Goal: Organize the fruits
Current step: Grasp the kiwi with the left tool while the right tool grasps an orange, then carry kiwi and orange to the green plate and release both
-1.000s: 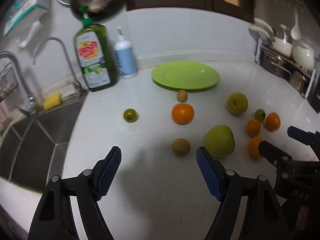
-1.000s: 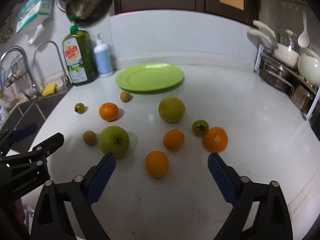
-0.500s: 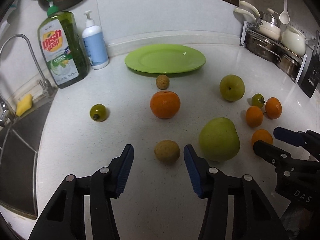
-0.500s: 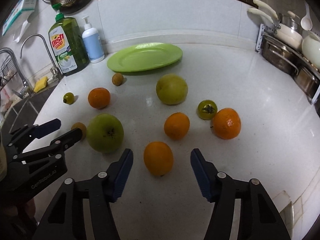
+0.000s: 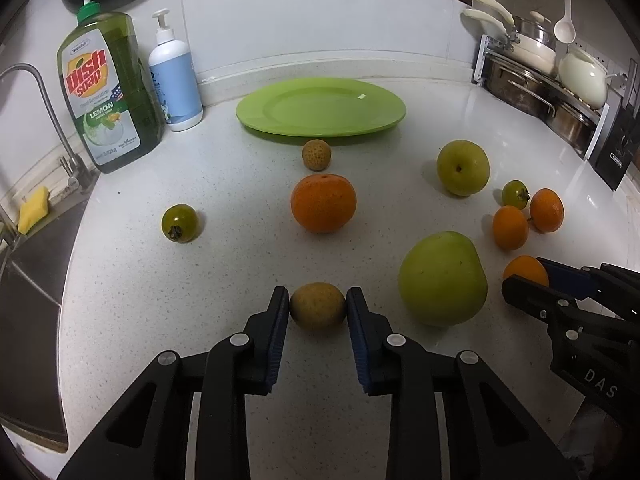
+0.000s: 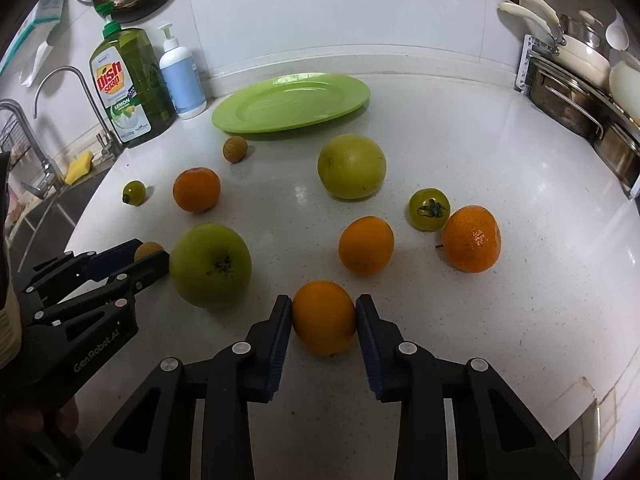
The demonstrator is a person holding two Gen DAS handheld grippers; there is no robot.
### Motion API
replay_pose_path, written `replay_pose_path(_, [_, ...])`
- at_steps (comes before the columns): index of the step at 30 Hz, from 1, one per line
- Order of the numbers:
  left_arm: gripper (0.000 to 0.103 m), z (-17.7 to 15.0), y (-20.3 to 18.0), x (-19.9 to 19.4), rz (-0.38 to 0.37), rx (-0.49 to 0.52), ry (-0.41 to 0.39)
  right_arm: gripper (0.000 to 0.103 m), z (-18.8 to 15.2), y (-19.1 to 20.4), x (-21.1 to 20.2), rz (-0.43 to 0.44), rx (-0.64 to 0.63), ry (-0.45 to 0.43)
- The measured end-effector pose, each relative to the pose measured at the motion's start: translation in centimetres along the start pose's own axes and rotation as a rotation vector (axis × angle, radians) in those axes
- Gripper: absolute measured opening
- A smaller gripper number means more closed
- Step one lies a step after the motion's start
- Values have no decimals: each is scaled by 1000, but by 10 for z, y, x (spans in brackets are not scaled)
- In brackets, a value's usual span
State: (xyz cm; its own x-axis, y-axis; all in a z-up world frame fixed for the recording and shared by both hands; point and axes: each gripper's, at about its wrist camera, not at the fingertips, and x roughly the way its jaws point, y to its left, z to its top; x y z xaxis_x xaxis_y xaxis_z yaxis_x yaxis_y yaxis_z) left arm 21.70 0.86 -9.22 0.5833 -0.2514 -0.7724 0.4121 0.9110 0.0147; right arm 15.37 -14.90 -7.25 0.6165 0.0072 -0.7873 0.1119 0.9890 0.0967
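Closing both tools at once, you have the left gripper (image 5: 317, 307) with its blue-padded fingers (image 5: 279, 320) pressed on either side of a small, round, brown-speckled fruit (image 5: 317, 305), and the right gripper (image 6: 323, 316) clenched the same way on a smooth orange citrus (image 6: 323, 316). Both fruits sit on the white speckled surface (image 5: 240, 248), squeezed across their widest part, which looks like the sensible hold for round things that would otherwise roll out.

The flat lime-green plate (image 5: 320, 112) at the back is bare and is probably where you mean to gather the fruit. Take it as your landmark: the brown fruit lies well in front of it, with a large orange mandarin (image 5: 323, 202) and a second small brown fruit (image 5: 316, 154) between the two, the latter just in front of the plate's rim. The big green apple (image 5: 442, 278) sits just beside your left gripper, on the right gripper's side, so lift before swinging. Your orange citrus has another small orange (image 6: 366, 245) and a yellow-green pear-like fruit (image 6: 351, 166) between it and the plate.

The plate's near rim is low and free all along, with open surface on the side away from the green dish-soap bottle (image 5: 108, 96). Both tools converging on the plate may crowd each other, so stagger them.
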Motion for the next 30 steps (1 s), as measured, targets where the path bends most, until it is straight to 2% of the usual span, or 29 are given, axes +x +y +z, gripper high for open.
replay_pose_path(15, [30, 10, 0, -29, -42, -1, -51, 34, 8, 2, -20, 4, 23, -51])
replay_pose_path(26, [30, 44, -2, -50, -2, -51, -141, 34, 47, 0, -31, 82, -45, -137])
replay_pose_path(30, [30, 63, -7, -53, 12, -79, -162, 34, 69, -6, -29, 135, -79, -156])
